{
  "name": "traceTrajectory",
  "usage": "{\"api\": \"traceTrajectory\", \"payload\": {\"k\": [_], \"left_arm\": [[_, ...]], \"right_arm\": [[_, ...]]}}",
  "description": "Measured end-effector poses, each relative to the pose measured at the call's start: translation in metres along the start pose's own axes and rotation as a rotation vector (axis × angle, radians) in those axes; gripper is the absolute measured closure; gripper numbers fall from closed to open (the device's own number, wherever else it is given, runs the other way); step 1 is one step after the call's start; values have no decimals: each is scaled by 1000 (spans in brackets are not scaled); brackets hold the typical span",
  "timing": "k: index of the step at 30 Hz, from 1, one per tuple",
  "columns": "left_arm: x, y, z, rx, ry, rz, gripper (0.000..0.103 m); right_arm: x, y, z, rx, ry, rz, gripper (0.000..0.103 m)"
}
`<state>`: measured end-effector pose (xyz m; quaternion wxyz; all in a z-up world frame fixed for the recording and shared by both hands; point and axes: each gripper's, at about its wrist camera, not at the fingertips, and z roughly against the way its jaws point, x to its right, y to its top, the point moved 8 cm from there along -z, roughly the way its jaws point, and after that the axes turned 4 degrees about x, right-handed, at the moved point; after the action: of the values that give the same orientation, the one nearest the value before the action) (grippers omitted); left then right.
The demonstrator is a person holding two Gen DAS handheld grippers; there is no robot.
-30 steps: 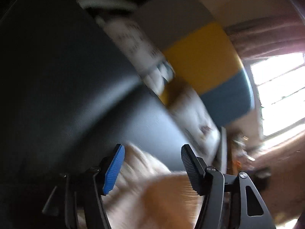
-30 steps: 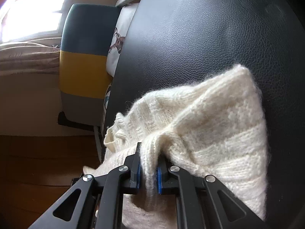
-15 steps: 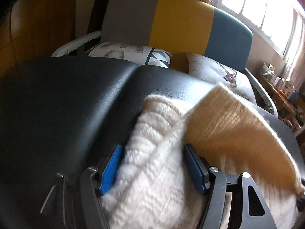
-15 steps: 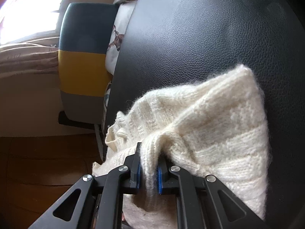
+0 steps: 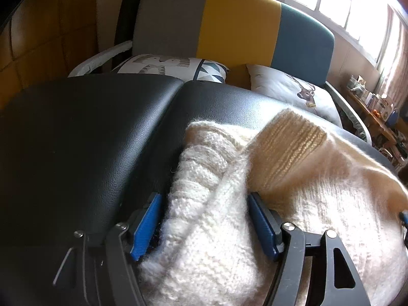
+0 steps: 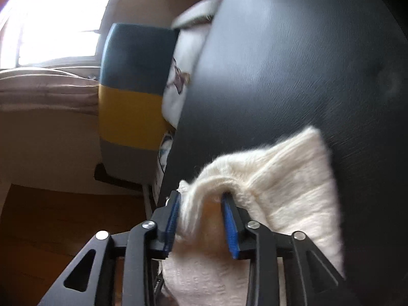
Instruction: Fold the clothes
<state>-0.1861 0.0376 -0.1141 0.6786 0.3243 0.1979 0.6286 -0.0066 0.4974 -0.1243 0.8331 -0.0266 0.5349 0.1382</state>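
A cream knitted sweater (image 5: 229,229) lies bunched on a black leather-look padded surface (image 5: 89,140), toward its right side in the left wrist view. One ribbed fold of the knit rises and catches warm light, so that it looks tan there.

The left gripper (image 5: 204,227) sits low over the near end of the sweater. Its jaws have just been opening and now stand wide, one blue pad on either side of a thick roll of knit. The left pad lies against the fuzzy edge of the roll; the right pad sits beside it, and no pinch shows in the wool, so the roll lies loose between them.

The right gripper (image 6: 201,224), seen in its own blurred view, is at another edge of the sweater (image 6: 280,191). Its jaws have just been opening as well and now stand partly apart. A raised ridge of knit arches between the pads, brushing the left one, with a gap on the right side; the pads no longer press it.

Behind the padded surface stands a chair back (image 5: 229,25) in grey, yellow and teal bands, with two printed cushions (image 5: 288,89) at its foot. A bright window (image 5: 344,5) is at the upper right.
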Motion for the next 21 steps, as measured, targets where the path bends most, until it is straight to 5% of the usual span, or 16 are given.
{"api": "traceTrajectory", "payload": {"k": [5, 9, 12, 17, 20, 21], "left_arm": [[-2, 4, 8, -20, -24, 28, 33], [-9, 25, 21, 54, 3, 30, 33], [-2, 41, 17, 59, 38, -49, 26], [27, 47, -9, 1, 62, -295, 25], [31, 48, -20, 0, 77, -340, 25], [32, 48, -24, -1, 75, -339, 25]], "right_arm": [[-13, -4, 36, 50, -80, 228, 69], [-32, -32, 37, 28, -321, 626, 69], [-47, -35, 21, 26, -385, 815, 69], [-43, -27, -21, -33, -520, 900, 69], [-35, -31, -33, -74, -547, 931, 71], [-34, -33, -35, -72, -551, 947, 79]]}}
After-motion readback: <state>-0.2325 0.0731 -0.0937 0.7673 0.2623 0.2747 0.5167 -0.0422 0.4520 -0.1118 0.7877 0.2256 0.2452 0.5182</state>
